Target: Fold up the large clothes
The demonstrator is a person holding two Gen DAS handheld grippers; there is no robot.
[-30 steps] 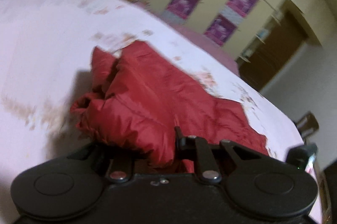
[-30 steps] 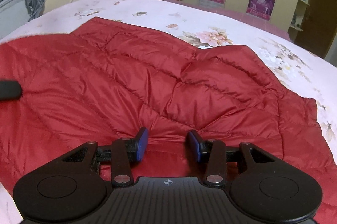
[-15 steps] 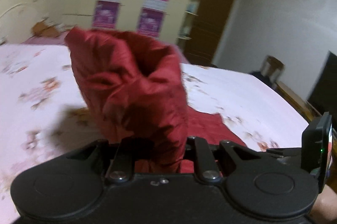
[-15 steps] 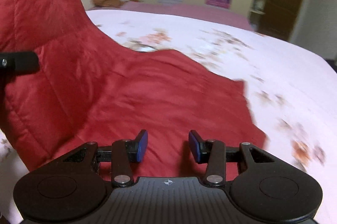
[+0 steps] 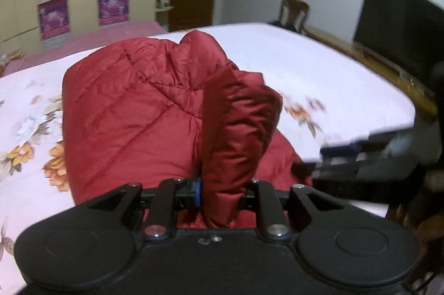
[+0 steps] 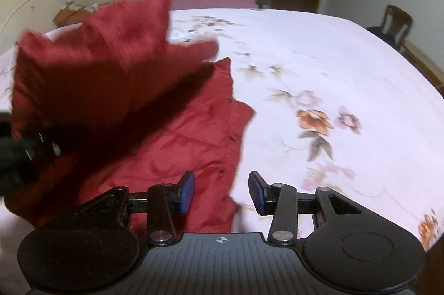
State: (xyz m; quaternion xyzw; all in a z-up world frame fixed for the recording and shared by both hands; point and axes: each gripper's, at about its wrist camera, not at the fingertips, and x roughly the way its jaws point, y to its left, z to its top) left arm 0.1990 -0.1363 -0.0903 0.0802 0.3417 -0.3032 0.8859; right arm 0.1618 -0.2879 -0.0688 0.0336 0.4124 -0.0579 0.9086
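Red quilted jacket [image 5: 133, 122] lies on the bed [image 5: 319, 67], part-folded, bulk on the floral sheet. Left claw [image 5: 222, 192] pinches a thick folded edge of the jacket that stands up between its pads; its jaws have just been easing apart a little, fabric is between them and pressed. Right claw [image 6: 221, 192] is spread, nothing between the pads, hovering over the jacket's near edge where it meets the sheet.

Step in hand, by my read: carrying the gripped flap over the jacket's body. To do it well: lay the flap flat across the jacket before letting go, line edge on edge, use the free right claw to pin or smooth the lower layer. Puffy fabric will spring back; press the crease.
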